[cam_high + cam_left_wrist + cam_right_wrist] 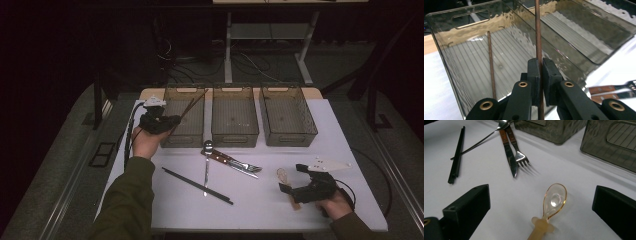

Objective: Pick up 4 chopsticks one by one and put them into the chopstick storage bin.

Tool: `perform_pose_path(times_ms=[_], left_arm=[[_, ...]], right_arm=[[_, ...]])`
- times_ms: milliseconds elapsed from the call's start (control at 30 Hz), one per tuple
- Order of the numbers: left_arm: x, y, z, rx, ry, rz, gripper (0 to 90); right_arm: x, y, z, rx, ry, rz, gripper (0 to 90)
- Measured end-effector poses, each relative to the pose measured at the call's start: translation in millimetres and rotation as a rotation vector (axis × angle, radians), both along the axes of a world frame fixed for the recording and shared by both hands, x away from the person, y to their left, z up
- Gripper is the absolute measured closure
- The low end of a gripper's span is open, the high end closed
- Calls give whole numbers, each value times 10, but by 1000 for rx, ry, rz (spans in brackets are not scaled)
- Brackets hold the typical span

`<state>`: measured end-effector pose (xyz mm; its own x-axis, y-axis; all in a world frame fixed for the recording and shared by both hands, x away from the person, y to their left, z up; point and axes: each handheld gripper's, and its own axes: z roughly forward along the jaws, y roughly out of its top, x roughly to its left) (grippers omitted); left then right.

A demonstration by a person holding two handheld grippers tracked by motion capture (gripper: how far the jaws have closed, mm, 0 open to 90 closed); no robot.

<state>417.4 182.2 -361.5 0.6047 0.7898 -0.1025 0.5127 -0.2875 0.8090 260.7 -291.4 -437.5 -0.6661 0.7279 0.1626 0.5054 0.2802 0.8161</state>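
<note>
Brown chopstick (538, 37) in left tongs (540, 75)

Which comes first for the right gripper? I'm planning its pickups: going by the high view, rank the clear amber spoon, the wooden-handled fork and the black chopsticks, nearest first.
1. Clear amber spoon: just left of the right gripper, by its jaws.
2. Wooden-handled fork: farther left, mid-table.
3. Black chopsticks: farthest left, lying slantwise.

Right claw (541, 207) gapes around the amber spoon (552, 202).

Three bins (235, 120), two brown chopsticks (538, 30), one knife (509, 152), one fork (517, 150), two spoons (554, 200).
</note>
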Motion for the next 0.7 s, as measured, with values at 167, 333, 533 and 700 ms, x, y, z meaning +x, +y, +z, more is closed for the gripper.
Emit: perform_pose_path(times_ms=[167, 333, 533, 700], left_arm=[[144, -33, -18, -2, 3, 19, 848], [254, -32, -51, -16, 7, 44, 847], [375, -31, -116, -12, 18, 67, 847], [441, -17, -161, -18, 33, 87, 847]], right_arm=[[0, 4, -2, -2, 2, 4, 13], [0, 2, 0, 0, 3, -1, 13], [-4, -1, 6, 4, 4, 1, 13], [-5, -5, 8, 8, 4, 3, 13]])
